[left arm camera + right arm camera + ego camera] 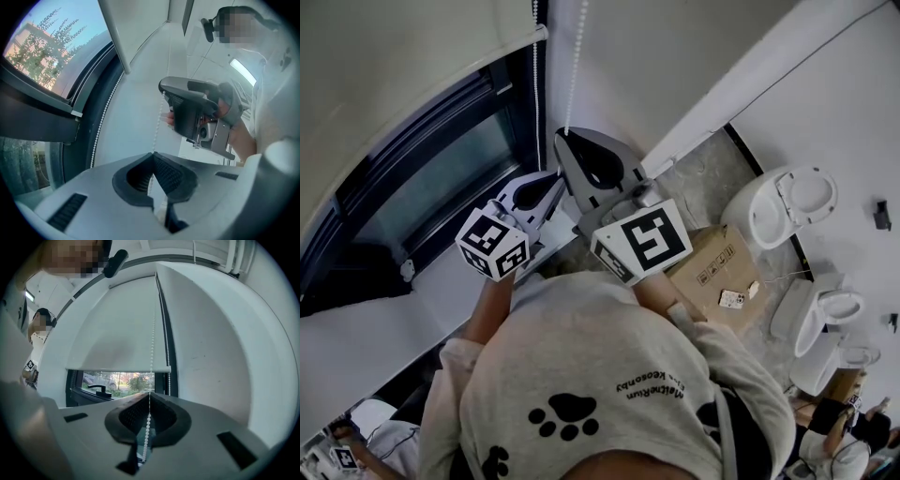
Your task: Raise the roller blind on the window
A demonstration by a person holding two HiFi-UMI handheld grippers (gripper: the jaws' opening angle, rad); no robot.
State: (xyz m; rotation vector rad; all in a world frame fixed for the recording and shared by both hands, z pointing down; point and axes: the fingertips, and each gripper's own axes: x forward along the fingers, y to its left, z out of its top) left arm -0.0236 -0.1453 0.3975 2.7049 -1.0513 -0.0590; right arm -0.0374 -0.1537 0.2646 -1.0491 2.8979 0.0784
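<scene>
Your left gripper point(152, 154) has its jaws pressed together, pinching the bead chain point(158, 123) right at the tips. The strand runs up from there to your right gripper point(150, 393), which sits higher on the same strand; its jaws are also closed w/ the beads nipped at the tips and threading down through the hollow btwn the pads. Both grippers point roughly level toward the wall beside the window point(119, 382). The second strand point(99, 132) hangs free along the dark window frame, apart from both grippers. The roller blind point(117, 329) is down most of the way: its btm bar point(118, 368) leaves only a low strip of glass showing, w/ the window handle point(99, 390) and trees visible under it. In the head view, a cardboard box point(717, 272) lies on the floor to your right, near two white toilets point(783, 202).
</scene>
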